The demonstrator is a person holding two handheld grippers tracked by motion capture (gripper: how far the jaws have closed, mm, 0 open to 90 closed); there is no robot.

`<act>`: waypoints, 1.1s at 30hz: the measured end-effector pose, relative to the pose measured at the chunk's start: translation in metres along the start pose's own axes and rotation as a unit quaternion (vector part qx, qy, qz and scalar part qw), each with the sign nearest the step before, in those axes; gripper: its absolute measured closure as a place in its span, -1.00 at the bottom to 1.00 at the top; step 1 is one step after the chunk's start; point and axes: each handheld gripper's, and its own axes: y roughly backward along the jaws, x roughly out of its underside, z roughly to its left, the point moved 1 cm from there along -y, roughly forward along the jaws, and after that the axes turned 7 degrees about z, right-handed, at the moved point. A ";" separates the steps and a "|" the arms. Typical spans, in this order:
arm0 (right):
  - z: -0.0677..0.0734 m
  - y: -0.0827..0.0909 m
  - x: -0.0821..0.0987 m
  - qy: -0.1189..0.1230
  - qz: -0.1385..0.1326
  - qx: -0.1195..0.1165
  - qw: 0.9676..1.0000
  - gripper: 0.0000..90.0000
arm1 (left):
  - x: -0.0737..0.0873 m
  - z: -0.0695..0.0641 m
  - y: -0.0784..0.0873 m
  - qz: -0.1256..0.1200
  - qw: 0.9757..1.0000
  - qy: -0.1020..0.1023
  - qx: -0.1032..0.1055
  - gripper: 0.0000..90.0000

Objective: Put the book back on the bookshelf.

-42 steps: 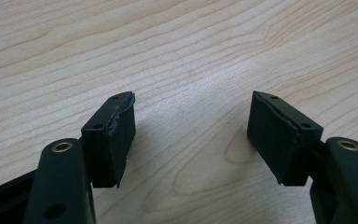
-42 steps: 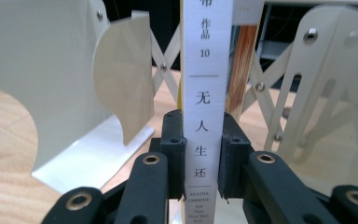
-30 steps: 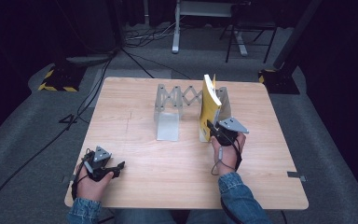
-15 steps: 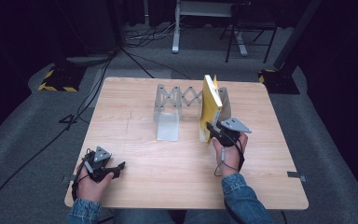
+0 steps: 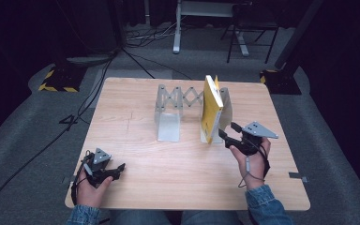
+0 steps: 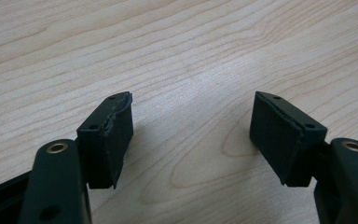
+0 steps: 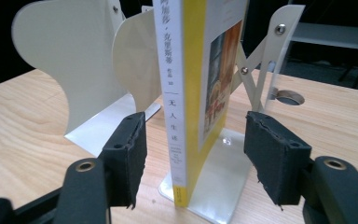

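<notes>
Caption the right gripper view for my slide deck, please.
Right gripper, its jaws just opening, lets go of a yellow book standing upright on the white expanding bookend.

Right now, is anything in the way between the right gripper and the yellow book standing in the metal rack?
Nothing visible is. The right gripper has just been opening, and the upright yellow book stands between its jaws, untouched, on the white metal folding book rack.

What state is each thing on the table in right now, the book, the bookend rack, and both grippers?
Yellow book: upright on the rack's base plate, released.
Expandable bookend rack: stretched open, standing on the table.
Right gripper: jaws have just been opening, pads clear of the book's spine.
Left gripper: jaws open, nothing between them, resting low over the table.
</notes>
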 end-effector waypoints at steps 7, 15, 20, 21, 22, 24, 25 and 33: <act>-0.014 0.025 0.001 0.012 0.015 -0.017 1.000 -0.26 | 0.000 0.004 0.000 0.003 1.000 -0.013 0.006 -0.33; -0.036 0.048 0.011 0.009 0.027 -0.013 1.000 -0.37 | -0.001 0.005 0.000 0.003 1.000 -0.016 0.009 -0.33; -0.056 0.057 0.024 -0.003 0.039 -0.010 0.999 -0.41 | -0.001 0.005 -0.001 0.001 1.000 -0.015 0.008 -0.33; -0.060 0.059 0.027 -0.006 0.041 -0.008 0.999 -0.42 | -0.001 0.005 -0.001 0.001 1.000 -0.015 0.008 -0.33; -0.065 0.061 0.030 -0.009 0.044 -0.007 0.999 -0.43 | -0.001 0.005 0.000 0.001 1.000 -0.015 0.008 -0.33; -0.074 0.064 0.035 -0.010 0.055 -0.005 0.998 -0.46 | -0.001 0.005 0.000 0.002 1.000 -0.015 0.008 -0.33; -0.078 0.065 0.037 -0.010 0.060 -0.004 0.998 -0.47 | -0.001 0.005 0.000 0.002 1.000 -0.015 0.008 -0.33; -0.109 0.069 0.062 -0.025 0.100 0.007 0.995 -0.51 | -0.001 0.005 0.000 0.003 1.000 -0.015 0.007 -0.33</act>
